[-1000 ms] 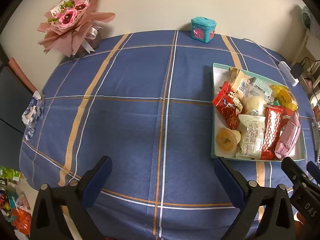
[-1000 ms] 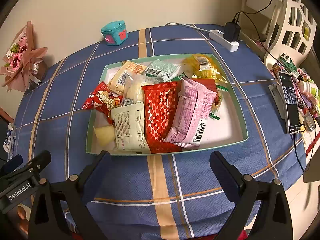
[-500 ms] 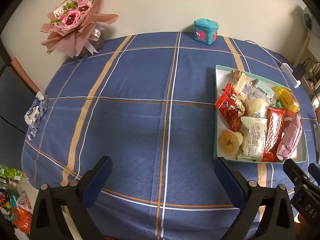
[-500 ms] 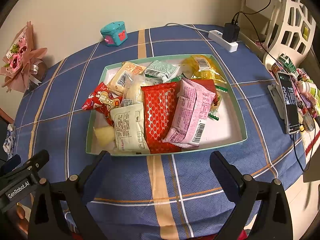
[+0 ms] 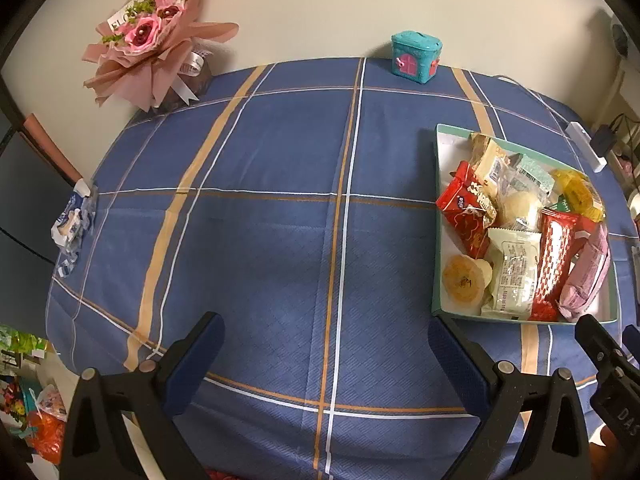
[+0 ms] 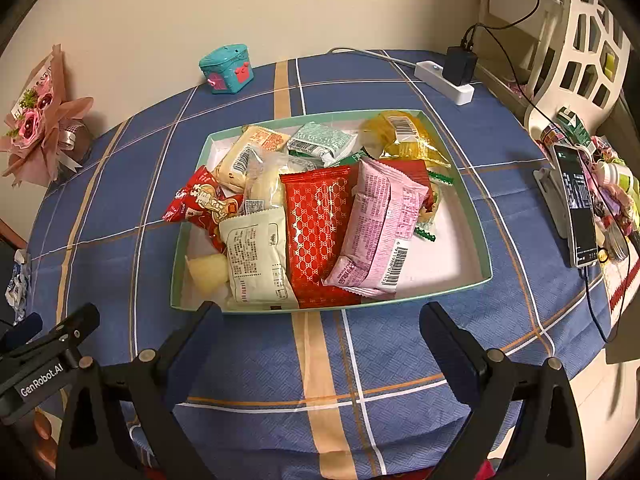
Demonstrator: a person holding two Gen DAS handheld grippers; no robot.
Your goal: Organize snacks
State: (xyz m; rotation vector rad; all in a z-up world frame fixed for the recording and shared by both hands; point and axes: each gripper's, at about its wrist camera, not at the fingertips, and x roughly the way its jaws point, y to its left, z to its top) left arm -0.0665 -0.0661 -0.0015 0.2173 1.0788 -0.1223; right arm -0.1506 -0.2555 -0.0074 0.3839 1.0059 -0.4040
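A shallow green-rimmed tray point(image 6: 476, 216) point(image 5: 438, 216) on the blue checked tablecloth holds several snack packets: a red patterned pack point(image 6: 318, 236), a pink pack point(image 6: 378, 228), a cream pack point(image 6: 256, 256), a yellow bag point(image 6: 402, 136), a mint pack point(image 6: 322, 142) and a red crinkled pack point(image 6: 200, 204). My right gripper point(image 6: 320, 326) hovers open just in front of the tray's near rim, holding nothing. My left gripper point(image 5: 326, 338) is open over bare cloth to the left of the tray.
A pink bouquet point(image 5: 154, 36) and a teal toy house point(image 5: 416, 58) stand at the back by the wall. A power strip point(image 6: 444, 78) with a plug, a phone point(image 6: 576, 208) and clutter lie to the right. Crumpled wrappers point(image 5: 72, 224) sit at the left edge.
The left gripper has drawn back and up a little, so the tray looks smaller and more of the table shows. The right gripper has hardly moved.
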